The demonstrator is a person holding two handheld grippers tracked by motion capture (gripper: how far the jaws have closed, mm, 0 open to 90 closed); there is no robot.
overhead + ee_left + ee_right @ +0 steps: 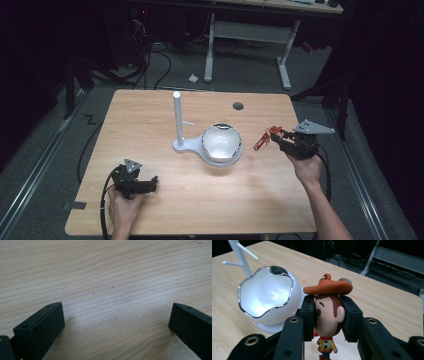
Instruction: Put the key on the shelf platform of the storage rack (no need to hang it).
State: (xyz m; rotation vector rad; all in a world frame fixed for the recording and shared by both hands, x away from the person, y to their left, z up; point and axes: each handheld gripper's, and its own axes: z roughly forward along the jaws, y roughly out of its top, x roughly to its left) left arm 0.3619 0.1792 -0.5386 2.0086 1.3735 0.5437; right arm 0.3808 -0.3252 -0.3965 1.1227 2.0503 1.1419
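At the lower left of the high view, I am resting the left claw (150, 183) low on the counter (150, 110), forearm coming in from the bottom edge; in the left gripper view its jaws are standing wide apart over bare wood grain, holding nothing. At mid-frame, the white stand (178, 120) with its upright post and short side pegs is rising beside the white apple-shaped lamp (221, 142), the two touching or nearly so at the base. At the right, I am holding the right claw (270, 138) above the counter, pointing left toward the lamp, wrist raised and forearm slanting in from the lower right corner. Its jaws are clamping the head of a cowboy figure keychain (329, 312), hat (328, 286) and metal loop poking above the pads, body dangling below. I judge this the carrying step; the next move is calling for lining the loop up with a peg on the stand.
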